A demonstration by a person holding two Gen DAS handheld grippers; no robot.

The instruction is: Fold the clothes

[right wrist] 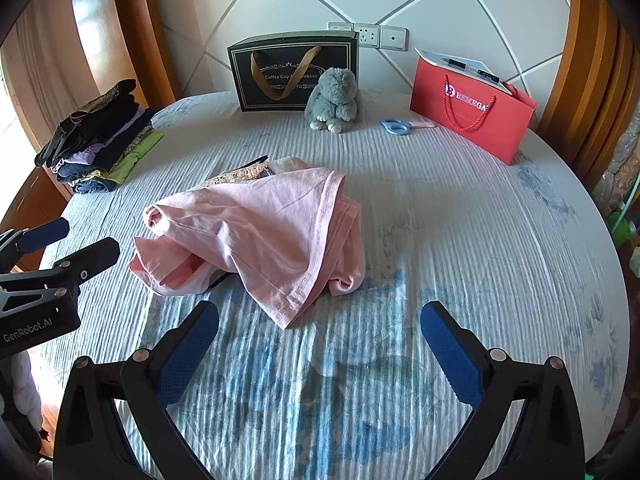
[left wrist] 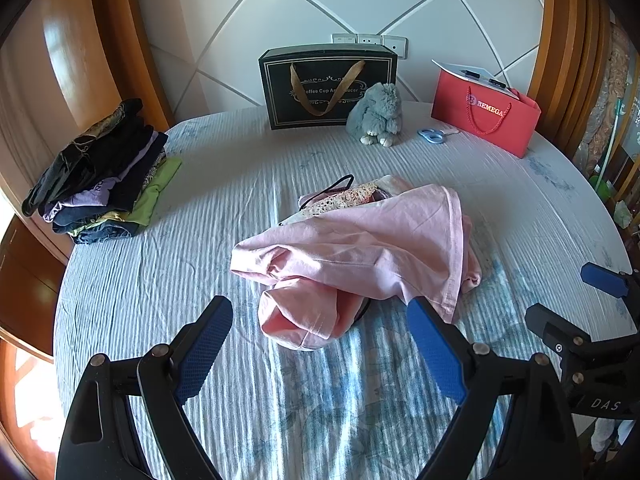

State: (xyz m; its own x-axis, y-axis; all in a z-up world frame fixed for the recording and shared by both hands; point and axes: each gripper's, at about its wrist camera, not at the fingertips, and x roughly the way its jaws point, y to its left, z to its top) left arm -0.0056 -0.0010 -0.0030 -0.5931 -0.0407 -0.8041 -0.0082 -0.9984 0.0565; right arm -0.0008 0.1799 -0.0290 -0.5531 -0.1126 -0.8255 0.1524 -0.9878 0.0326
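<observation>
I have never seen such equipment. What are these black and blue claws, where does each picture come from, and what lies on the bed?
They are two handheld grippers, each carrying a camera that looks along its fingers. One picture comes from the left gripper, the other from the right gripper. Both are open and hold nothing. On the striped bedcover lie a crumpled pink garment, a stack of folded clothes, a grey plush rabbit, blue scissors, a black gift bag and a red paper bag.

A crumpled shirt (right wrist: 256,232) is heaped mid-table (right wrist: 460,208), over a lace garment (right wrist: 240,174). Folded clothes (right wrist: 100,140) are stacked far left; behind, a gift box (right wrist: 294,70), plush rabbit (right wrist: 334,98), scissors (right wrist: 398,126) and paper bag (right wrist: 472,114) are lined up.
</observation>
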